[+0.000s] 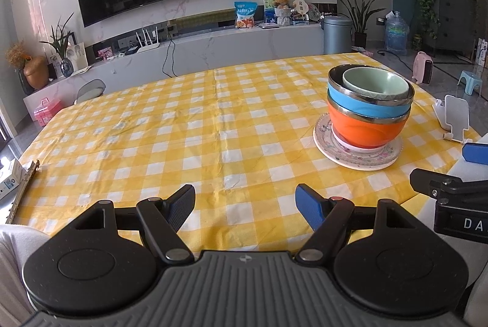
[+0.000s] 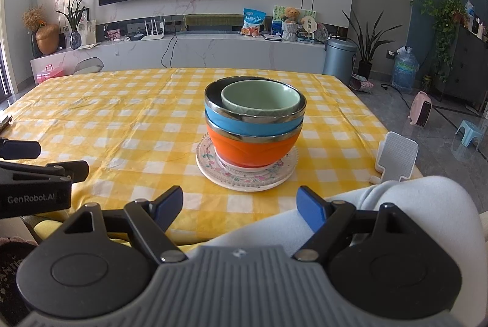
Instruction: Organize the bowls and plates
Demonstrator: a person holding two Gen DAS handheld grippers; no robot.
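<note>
A green bowl (image 2: pixel 259 101) sits inside a blue bowl (image 2: pixel 253 124), which sits in an orange bowl (image 2: pixel 253 151). The stack stands on a small white plate on a floral plate (image 2: pixel 244 179) on the yellow checked table. The stack also shows in the left wrist view (image 1: pixel 369 113), at the right. My left gripper (image 1: pixel 245 205) is open and empty, near the table's front edge, left of the stack. My right gripper (image 2: pixel 239 205) is open and empty, in front of the stack, over the front edge.
A white phone stand (image 2: pixel 396 157) stands near the table's right edge. A gold-coloured binder strip (image 1: pixel 23 189) lies at the left edge. The yellow checked tablecloth (image 1: pixel 183 128) covers the table. A chair back (image 2: pixel 88 64) shows behind the far side.
</note>
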